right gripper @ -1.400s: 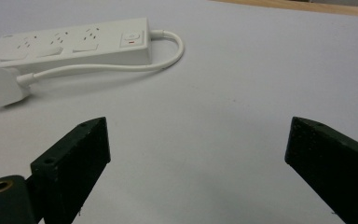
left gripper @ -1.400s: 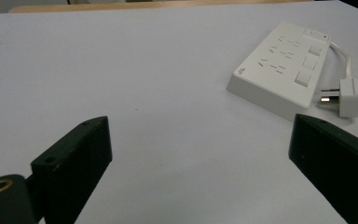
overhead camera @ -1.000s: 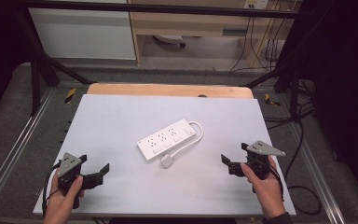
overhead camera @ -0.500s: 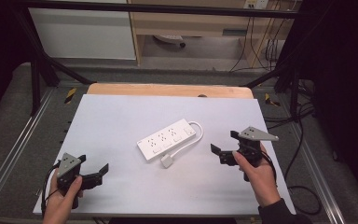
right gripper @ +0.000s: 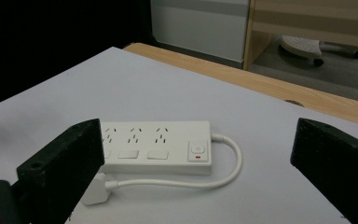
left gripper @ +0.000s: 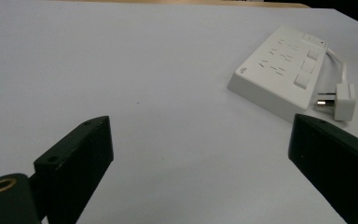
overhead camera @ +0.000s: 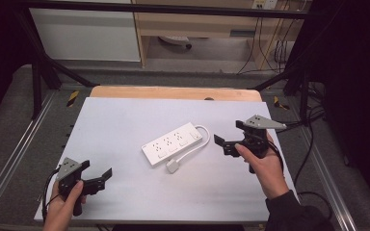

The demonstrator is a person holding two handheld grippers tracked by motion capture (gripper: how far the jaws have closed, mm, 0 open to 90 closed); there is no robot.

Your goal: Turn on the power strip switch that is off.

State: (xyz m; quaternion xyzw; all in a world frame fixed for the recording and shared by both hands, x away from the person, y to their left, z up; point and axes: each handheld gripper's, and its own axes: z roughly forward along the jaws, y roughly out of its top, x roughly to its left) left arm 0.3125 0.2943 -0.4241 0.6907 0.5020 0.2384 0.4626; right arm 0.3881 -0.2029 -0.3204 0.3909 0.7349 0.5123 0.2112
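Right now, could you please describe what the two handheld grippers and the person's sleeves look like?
Both the left gripper and the right gripper are black, each with two flat, blocky black jaws and a grey three-cornered plate on top. A dark cable trails from each. In the left gripper view, a brass-coloured ringed hole sits at the base of one jaw. The right arm wears a dark sleeve.

Power strip [overhead camera: 175, 143] lies mid-table [overhead camera: 125, 115], plug [overhead camera: 173, 167] in front.
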